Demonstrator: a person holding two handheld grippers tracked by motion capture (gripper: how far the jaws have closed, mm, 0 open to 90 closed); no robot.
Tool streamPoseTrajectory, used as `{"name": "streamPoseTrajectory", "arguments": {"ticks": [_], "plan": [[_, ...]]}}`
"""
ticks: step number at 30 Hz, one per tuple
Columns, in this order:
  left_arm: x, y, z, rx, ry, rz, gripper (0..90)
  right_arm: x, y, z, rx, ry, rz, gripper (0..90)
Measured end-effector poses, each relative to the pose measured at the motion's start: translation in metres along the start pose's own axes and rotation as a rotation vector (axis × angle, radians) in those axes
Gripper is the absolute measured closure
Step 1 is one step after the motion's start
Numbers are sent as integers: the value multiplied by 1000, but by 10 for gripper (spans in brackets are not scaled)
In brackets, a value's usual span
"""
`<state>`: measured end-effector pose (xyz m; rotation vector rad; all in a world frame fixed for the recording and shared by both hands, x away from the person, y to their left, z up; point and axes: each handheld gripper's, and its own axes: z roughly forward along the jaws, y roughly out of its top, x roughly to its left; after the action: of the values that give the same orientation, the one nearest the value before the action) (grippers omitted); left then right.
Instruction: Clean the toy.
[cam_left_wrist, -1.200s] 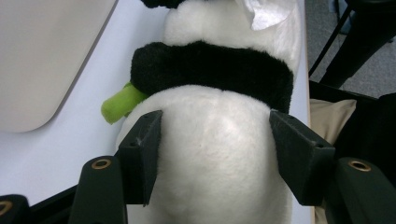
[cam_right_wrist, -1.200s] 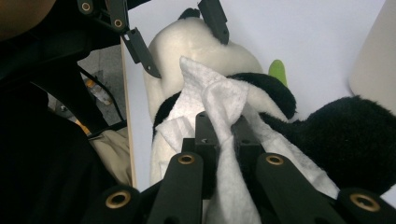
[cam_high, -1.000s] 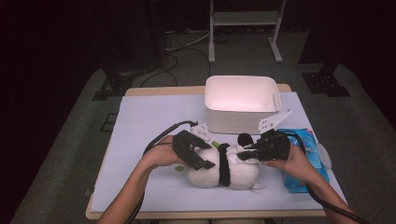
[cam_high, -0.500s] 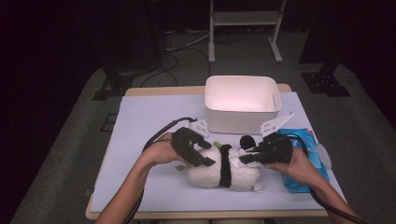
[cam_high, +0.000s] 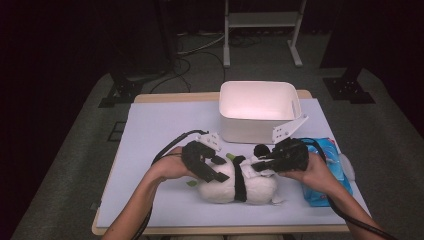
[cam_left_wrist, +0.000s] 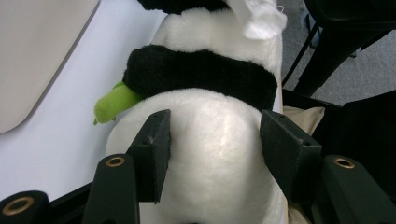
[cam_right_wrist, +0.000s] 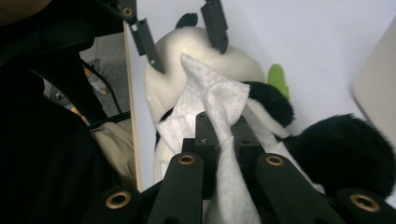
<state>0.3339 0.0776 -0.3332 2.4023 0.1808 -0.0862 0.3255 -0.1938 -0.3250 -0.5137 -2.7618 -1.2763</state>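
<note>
high view / plush: panda toy (cam_high: 235, 182) lies on its side on the white-covered bench (cam_high: 160, 130), near the front edge, in front of the white bin (cam_high: 257, 112).
high view / left hand-held gripper (cam_high: 212, 167): on the panda's left end, jaws over the white body; cable loops back toward the person.
high view / right hand-held gripper (cam_high: 262, 164): on the panda's right end by the black ear; white tag plate sticks up toward the bin.
high view / blue pack (cam_high: 327, 172): flat on the bench under and beside the right hand, at the right edge.
left gripper view / left hand-held gripper (cam_left_wrist: 215, 149): jaws have just been closing, white body of the panda (cam_left_wrist: 219, 154) sits between them; both pads touch the fur on either side, gripping the toy's body.
left gripper view / details: black band of fur crosses the toy above the jaws; green leaf piece (cam_left_wrist: 114, 103) sticks out at left, over the white bench cover; white wipe (cam_left_wrist: 259, 16) shows at the top.
right gripper view / right hand-held gripper (cam_right_wrist: 223, 140): jaws pinched together on a white wipe (cam_right_wrist: 210, 100), which fans out ahead onto the panda (cam_right_wrist: 205, 56).
right gripper view / other gripper: left hand-held gripper's jaws straddle the far white end of the toy at the top.
right gripper view / details: green piece (cam_right_wrist: 279, 77) to the right, black ear (cam_right_wrist: 336, 149) low right, bin corner at right edge.
</note>
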Motion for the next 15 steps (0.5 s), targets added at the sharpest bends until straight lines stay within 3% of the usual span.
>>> {"name": "streamPoseTrajectory", "arguments": {"ticks": [8, 15], "plan": [[-4, 0, -1, 8, -9, 17, 433, -8, 1, -7, -8, -41, 15, 837], [-4, 4, -2, 7, -23, 7, 416, -5, -5, -3, -3, -18, 13, 836]]}}
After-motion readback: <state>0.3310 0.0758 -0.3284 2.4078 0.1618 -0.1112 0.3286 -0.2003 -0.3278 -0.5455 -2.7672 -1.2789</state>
